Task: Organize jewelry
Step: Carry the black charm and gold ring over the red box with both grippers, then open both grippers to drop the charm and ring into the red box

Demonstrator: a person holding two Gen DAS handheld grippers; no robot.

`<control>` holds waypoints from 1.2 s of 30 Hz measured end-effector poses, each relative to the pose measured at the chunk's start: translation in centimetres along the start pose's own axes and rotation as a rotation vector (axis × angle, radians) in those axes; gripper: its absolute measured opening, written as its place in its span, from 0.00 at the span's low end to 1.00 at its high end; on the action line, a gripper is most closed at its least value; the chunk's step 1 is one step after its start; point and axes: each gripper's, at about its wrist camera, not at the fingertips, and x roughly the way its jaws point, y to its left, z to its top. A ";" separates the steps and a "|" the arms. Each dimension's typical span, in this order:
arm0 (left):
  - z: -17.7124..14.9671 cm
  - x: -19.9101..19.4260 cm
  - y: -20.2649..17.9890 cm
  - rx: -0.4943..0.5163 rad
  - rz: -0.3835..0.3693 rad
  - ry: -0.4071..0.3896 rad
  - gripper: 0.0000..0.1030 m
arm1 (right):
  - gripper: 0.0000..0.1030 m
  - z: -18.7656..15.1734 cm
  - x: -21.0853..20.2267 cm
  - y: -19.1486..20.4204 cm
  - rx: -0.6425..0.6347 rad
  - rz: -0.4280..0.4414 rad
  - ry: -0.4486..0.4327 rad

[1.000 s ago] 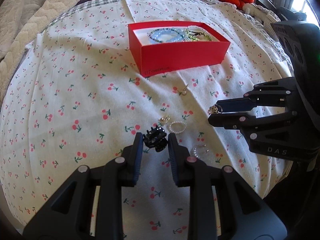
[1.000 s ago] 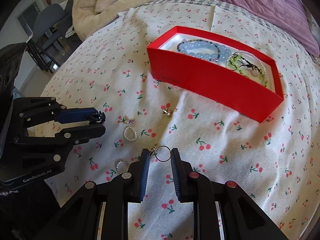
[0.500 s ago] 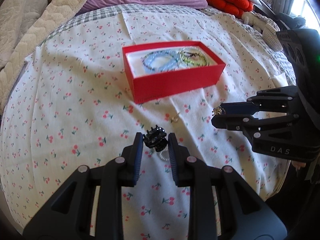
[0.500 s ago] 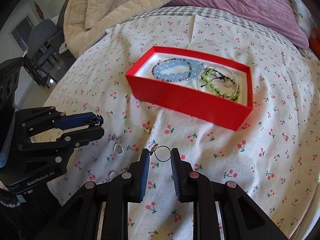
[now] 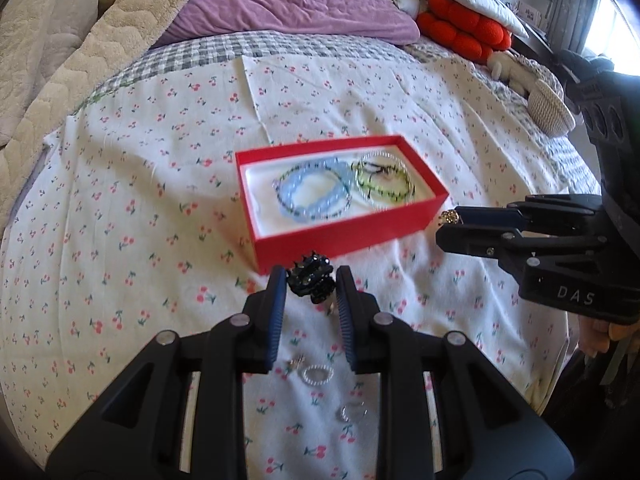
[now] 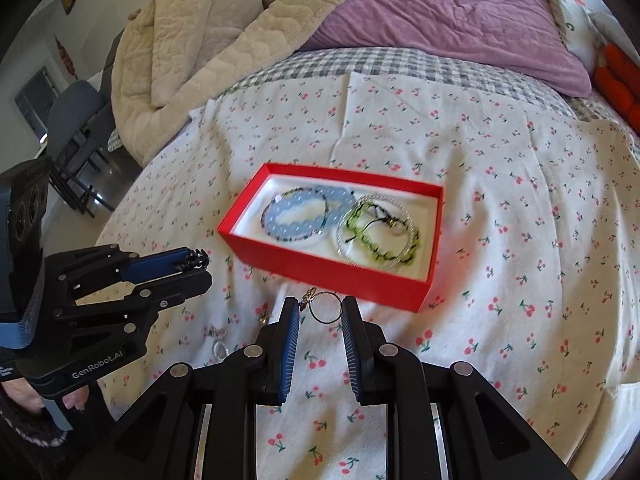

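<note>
A red box (image 5: 344, 236) (image 6: 320, 268) lies on the cherry-print sheet, holding a blue bead bracelet (image 5: 312, 196) (image 6: 296, 216) and a green bead bracelet (image 5: 384, 182) (image 6: 380, 236). My left gripper (image 5: 312, 284) (image 6: 196, 266) is shut on a black hair claw (image 5: 311, 282), held above the sheet just in front of the box. My right gripper (image 6: 322, 310) (image 5: 448, 224) is shut on a gold hoop earring (image 6: 326, 308), also raised, near the box's front right.
A pearl ring (image 5: 316, 374), a small gold piece (image 5: 297, 361) and a silver ring (image 5: 352, 412) lie on the sheet below my left gripper. A beige quilt (image 6: 208, 40) and purple pillow (image 6: 460, 20) lie beyond the box. Red cushions (image 5: 464, 28) are far right.
Both grippers have risen and moved toward the red box with their pieces still held. The loose rings on the sheet now lie below and behind the left fingertips.
</note>
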 end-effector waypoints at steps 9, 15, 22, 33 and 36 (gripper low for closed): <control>2.8 1.9 -0.4 -0.033 -0.029 -0.023 0.26 | 0.21 2.1 1.0 -1.9 0.057 0.004 -0.022; 4.2 3.9 -0.4 -0.042 -0.028 -0.017 0.26 | 0.21 2.9 2.5 -3.1 0.069 -0.026 -0.017; 5.0 5.6 0.1 -0.029 -0.011 -0.006 0.26 | 0.21 3.5 4.3 -4.5 0.079 -0.030 -0.005; 5.6 7.3 0.8 -0.020 0.006 -0.003 0.26 | 0.22 3.9 5.5 -5.0 0.068 -0.033 0.000; 5.8 7.2 0.7 -0.018 0.011 -0.006 0.27 | 0.23 4.0 5.5 -5.0 0.065 -0.026 0.002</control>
